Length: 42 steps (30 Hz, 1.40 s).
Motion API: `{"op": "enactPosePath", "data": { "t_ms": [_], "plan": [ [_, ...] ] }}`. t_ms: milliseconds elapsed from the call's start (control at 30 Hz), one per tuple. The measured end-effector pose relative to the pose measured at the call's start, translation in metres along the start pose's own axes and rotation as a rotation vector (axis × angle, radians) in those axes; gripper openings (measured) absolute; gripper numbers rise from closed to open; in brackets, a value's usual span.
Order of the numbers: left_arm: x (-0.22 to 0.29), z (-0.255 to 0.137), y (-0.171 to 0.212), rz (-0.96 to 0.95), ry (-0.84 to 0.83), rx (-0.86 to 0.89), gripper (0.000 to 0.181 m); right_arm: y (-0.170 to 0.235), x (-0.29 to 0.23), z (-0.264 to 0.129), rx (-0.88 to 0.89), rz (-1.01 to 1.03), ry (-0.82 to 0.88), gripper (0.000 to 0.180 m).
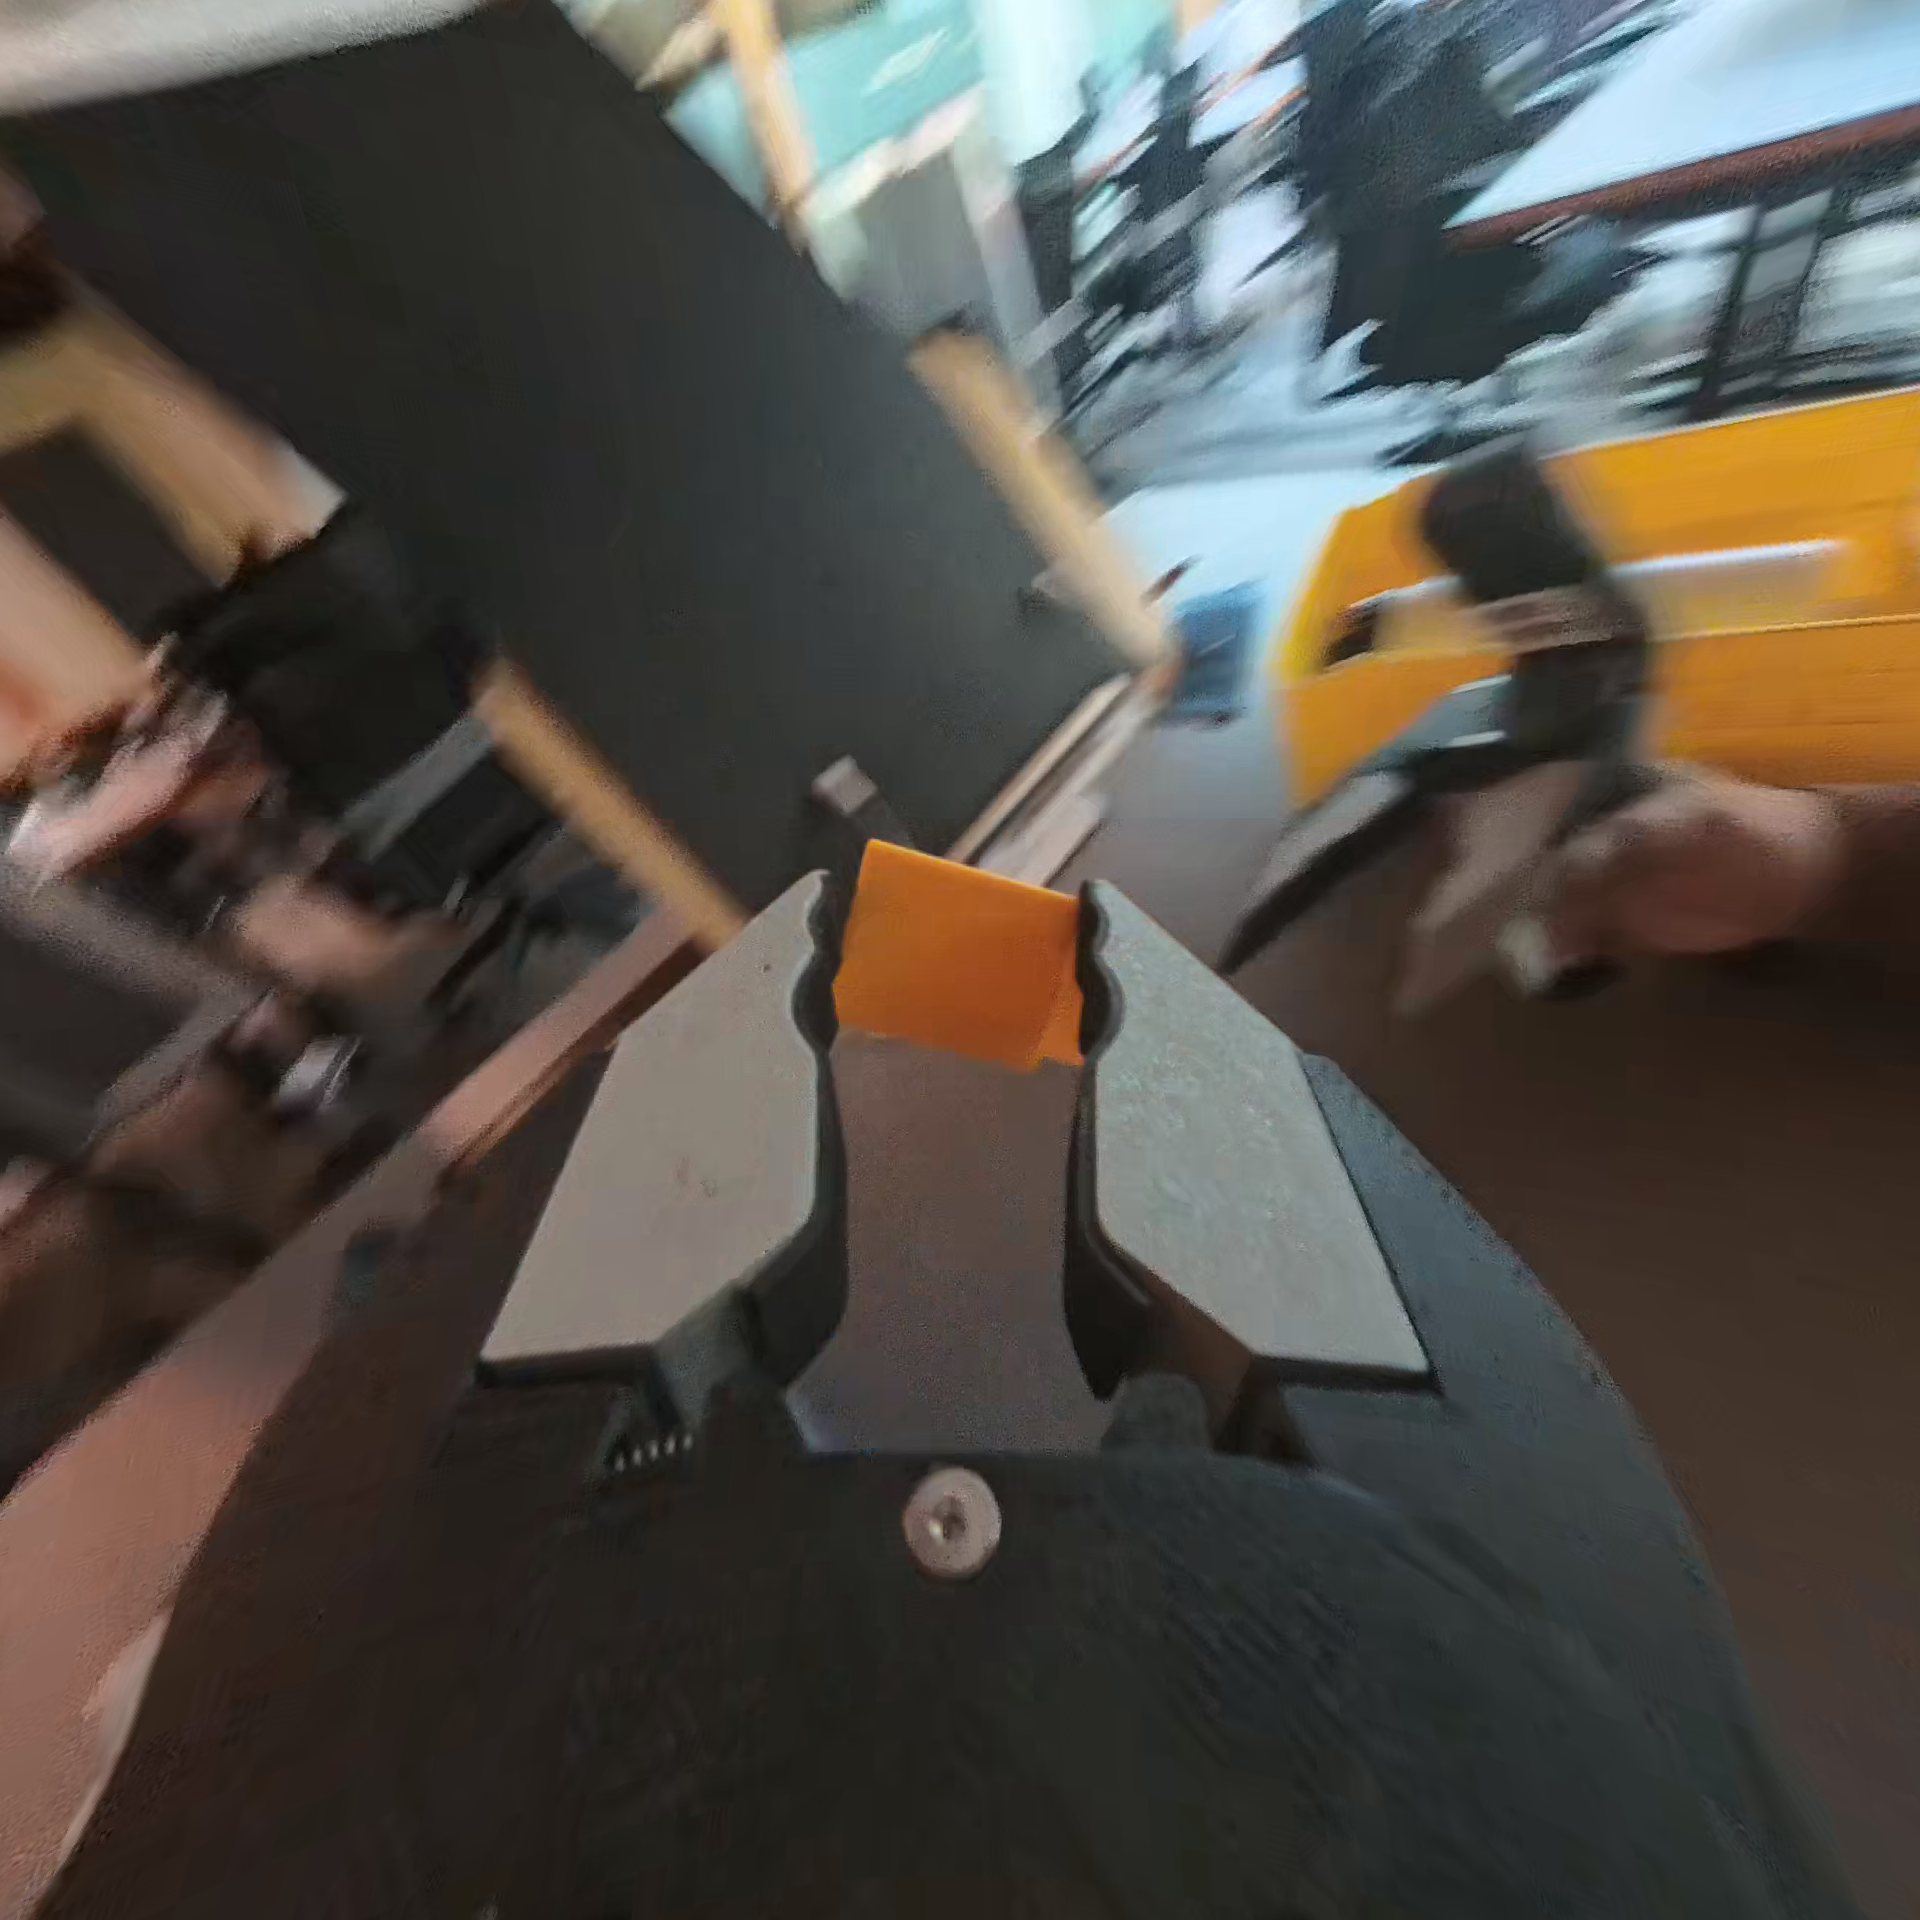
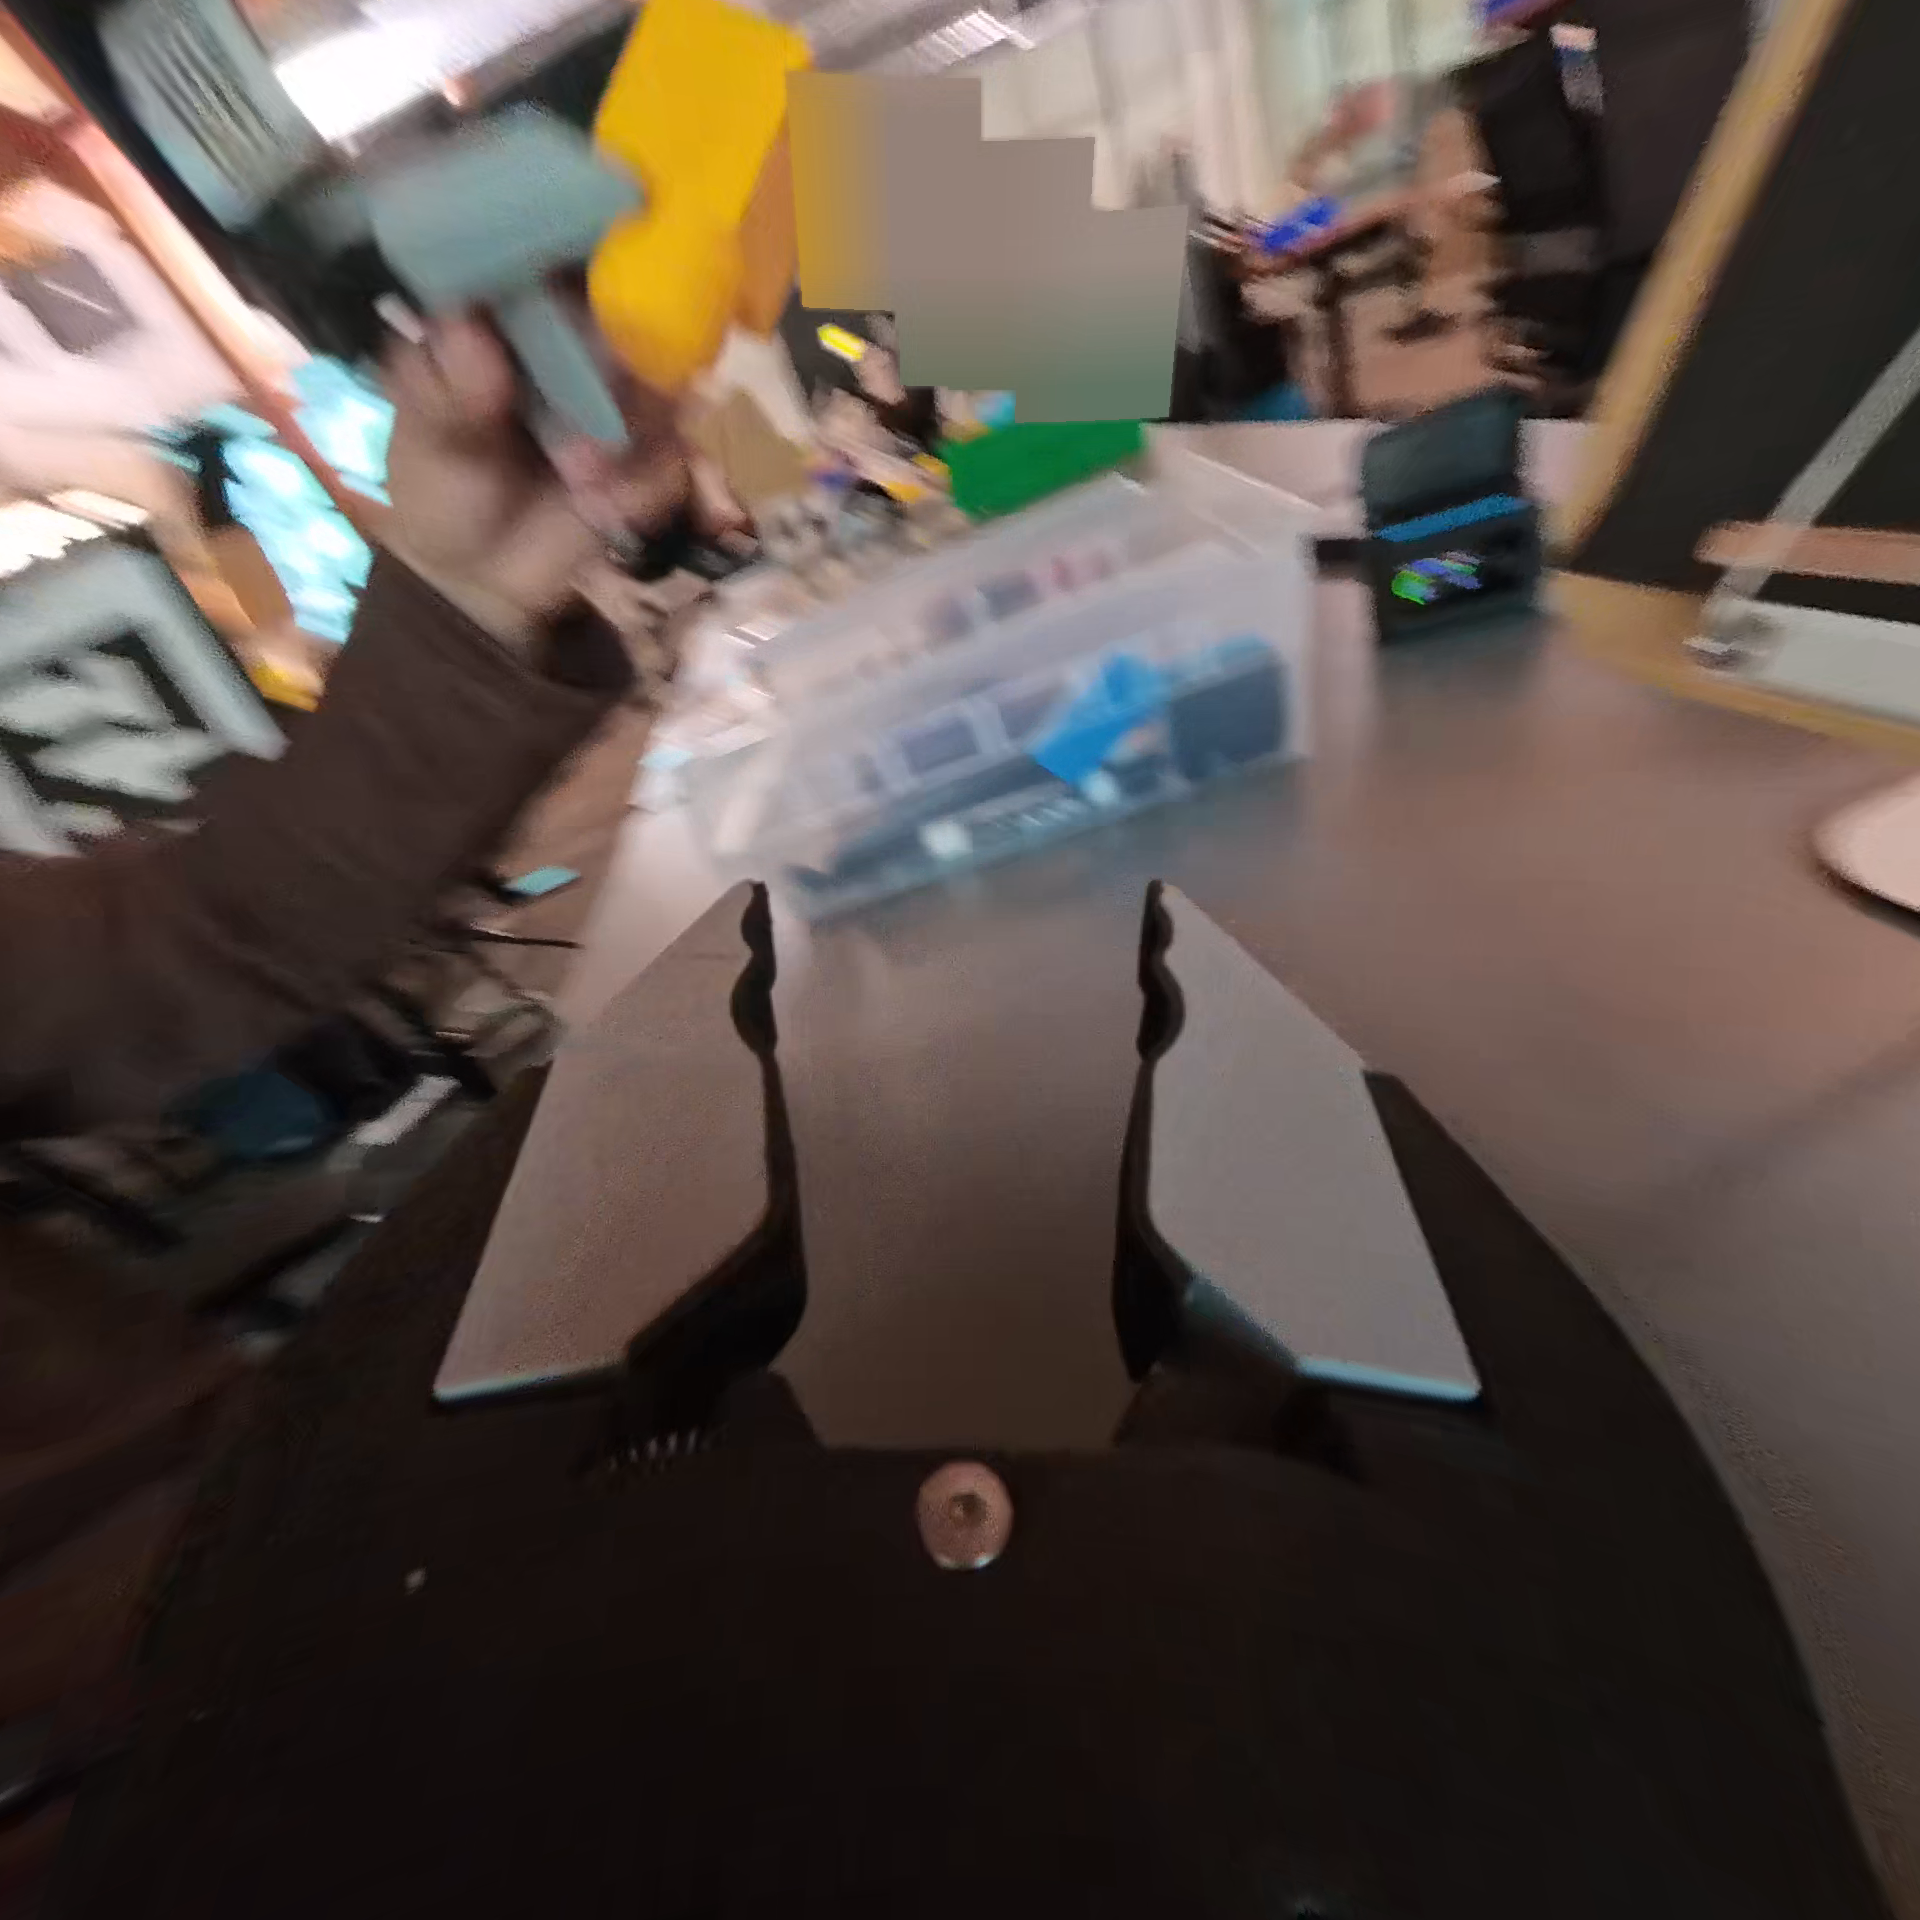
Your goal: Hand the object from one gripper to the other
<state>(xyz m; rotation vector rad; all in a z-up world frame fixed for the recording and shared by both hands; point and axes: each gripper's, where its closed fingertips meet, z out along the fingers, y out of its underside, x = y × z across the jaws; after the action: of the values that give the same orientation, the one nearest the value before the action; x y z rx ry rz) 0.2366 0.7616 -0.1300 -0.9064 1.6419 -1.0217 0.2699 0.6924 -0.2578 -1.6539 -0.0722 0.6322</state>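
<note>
In the left wrist view my left gripper is shut on a small orange block, pinched between its fingertips and held above the dark table. To the right, a person's hand holds the other gripper, which is blurred and apart from the block. In the right wrist view my right gripper is open and empty above the table. A hand and brown sleeve with a blurred grey gripper part show at the upper left. I cannot make out the block there.
Clear plastic organiser boxes lie ahead of the right gripper, with a dark blue case behind them. A white round base sits at the right edge. A yellow crate and a black board stand behind the table.
</note>
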Motion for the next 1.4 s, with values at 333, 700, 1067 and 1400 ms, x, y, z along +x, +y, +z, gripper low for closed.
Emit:
{"op": "enactPosePath", "data": {
  "t_ms": [333, 700, 1067, 1400],
  "plan": [
    [0.153, -0.005, -0.029, 0.626, -0.033, 0.393, 0.042, -0.039, -0.101, -0.035, 0.17, 0.172, -0.681, 0.067],
    [0.154, 0.029, -0.008, 0.515, -0.01, 0.44, 0.042, -0.027, -0.104, -0.027, 0.101, 0.162, -0.685, 0.041],
    [0.11, 0.053, 0.056, -0.032, 0.083, 0.245, 0.044, -0.025, -0.004, -0.026, 0.078, -0.003, 0.004, 0.04],
    [0.098, 0.058, 0.076, -0.635, 0.332, 0.202, 0.068, -0.031, 0.003, -0.03, -0.102, -0.912, 0.595, 0.041]
  ]
}}
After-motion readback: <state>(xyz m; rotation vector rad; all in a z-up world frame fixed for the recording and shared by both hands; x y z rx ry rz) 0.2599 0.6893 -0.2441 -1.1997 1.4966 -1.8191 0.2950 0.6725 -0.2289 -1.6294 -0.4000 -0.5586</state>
